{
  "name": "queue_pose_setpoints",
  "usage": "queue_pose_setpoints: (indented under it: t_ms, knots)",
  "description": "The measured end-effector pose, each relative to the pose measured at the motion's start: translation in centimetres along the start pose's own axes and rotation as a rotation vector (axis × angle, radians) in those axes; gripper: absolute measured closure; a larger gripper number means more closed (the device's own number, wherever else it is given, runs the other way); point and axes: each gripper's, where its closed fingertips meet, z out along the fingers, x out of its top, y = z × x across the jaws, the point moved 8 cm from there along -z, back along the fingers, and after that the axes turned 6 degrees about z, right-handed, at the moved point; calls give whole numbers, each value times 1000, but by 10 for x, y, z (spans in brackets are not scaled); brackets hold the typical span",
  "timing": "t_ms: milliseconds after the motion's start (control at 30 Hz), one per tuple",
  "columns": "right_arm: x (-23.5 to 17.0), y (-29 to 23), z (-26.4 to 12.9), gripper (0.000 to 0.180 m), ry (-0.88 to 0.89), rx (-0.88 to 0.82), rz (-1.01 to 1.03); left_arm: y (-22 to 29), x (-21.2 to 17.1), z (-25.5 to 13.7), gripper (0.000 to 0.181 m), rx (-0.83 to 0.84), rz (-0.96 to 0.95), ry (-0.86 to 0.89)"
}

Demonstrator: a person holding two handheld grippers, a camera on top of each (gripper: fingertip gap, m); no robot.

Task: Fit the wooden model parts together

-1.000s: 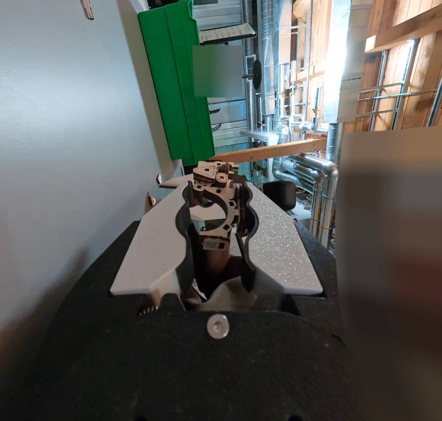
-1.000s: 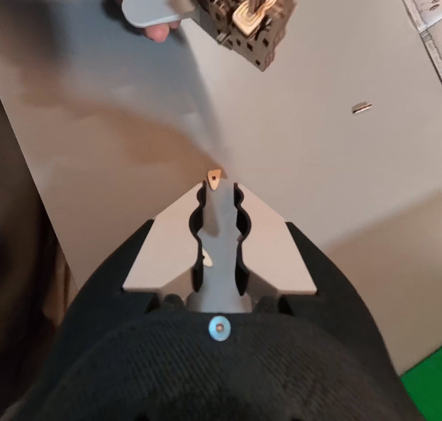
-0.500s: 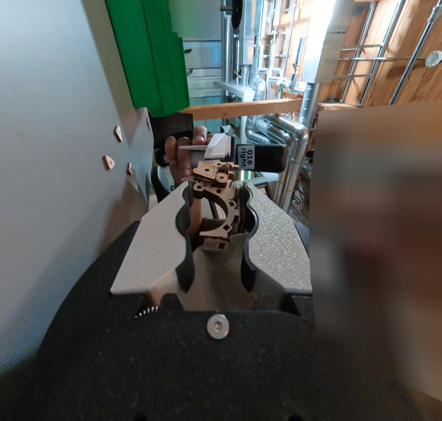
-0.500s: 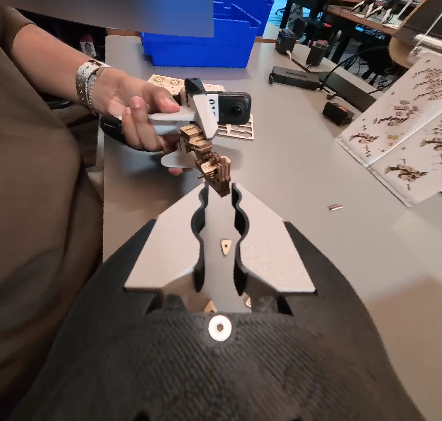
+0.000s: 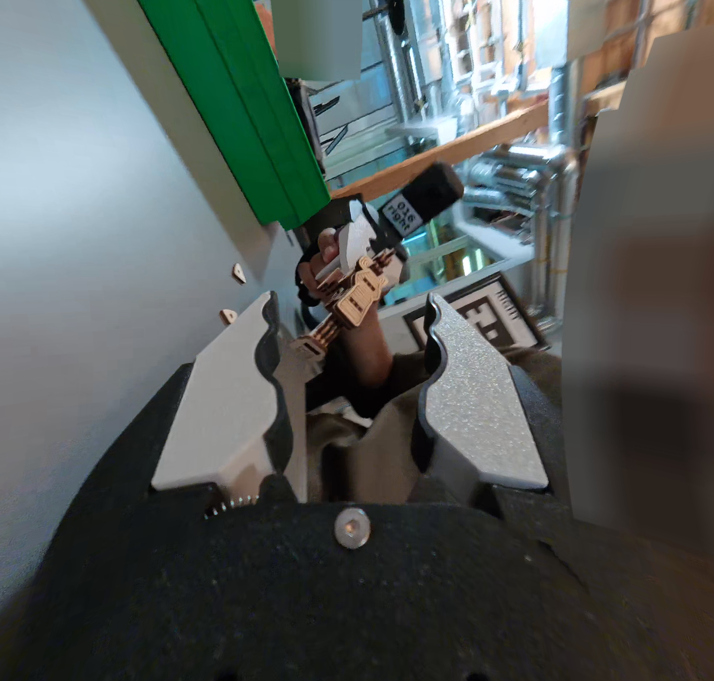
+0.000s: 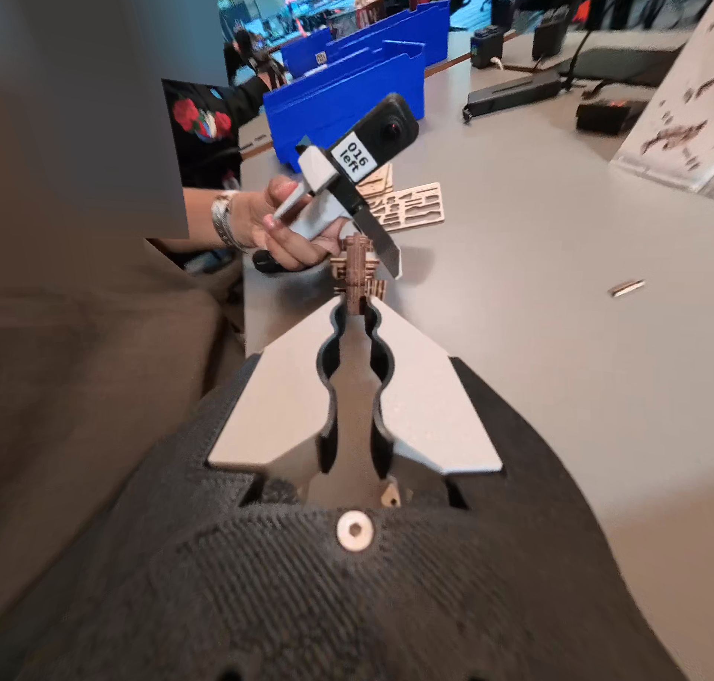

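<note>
The partly built wooden model [image 6: 357, 276] is clamped at its lower end between the tips of my right gripper [image 6: 356, 306], above the grey table [image 6: 541, 237]. In the left wrist view the same model [image 5: 353, 301] hangs from the far right gripper, just ahead of my left gripper [image 5: 349, 306]. The left gripper's jaws stand wide apart and hold nothing. Two small wooden pieces [image 5: 238, 274] lie on the table beside it. One small triangular piece [image 6: 392, 496] shows on the table under the right gripper.
Flat wooden part sheets [image 6: 409, 206] and blue bins [image 6: 347, 94] lie behind the model. A small loose piece [image 6: 628, 288], printed sheets [image 6: 676, 121] and black devices [image 6: 514, 94] are to the right. A green bin [image 5: 239, 94] stands on the table's far side. A person's torso is close on the left.
The left gripper held the model and has now opened and let it go. The right gripper swung up from the table and closed on the model's lower end.
</note>
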Motion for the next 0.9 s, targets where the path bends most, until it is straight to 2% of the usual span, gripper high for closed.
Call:
queue_pose_setpoints:
  t_ms: [33, 200, 267, 300, 533, 900]
  knots:
    - [0, 3, -1, 172, 10, 29, 59, 1, -1, 1, 109, 17, 44, -26]
    - [2, 12, -9, 172, 94, 158, 293, 4, -11, 9, 128, 41, 186, -85]
    - [0, 15, -10, 173, 73, 172, 333, 6, -11, 9, 145, 45, 238, -71]
    - [-2, 16, -9, 172, 53, 168, 342, 6, -11, 8, 148, 55, 257, -66]
    - [-9, 15, -1, 172, -7, 191, 389, 6, -13, 8, 155, 72, 282, -90]
    - [-16, 16, 4, 172, -58, 179, 400, 3, -23, 14, 166, 174, 389, -233]
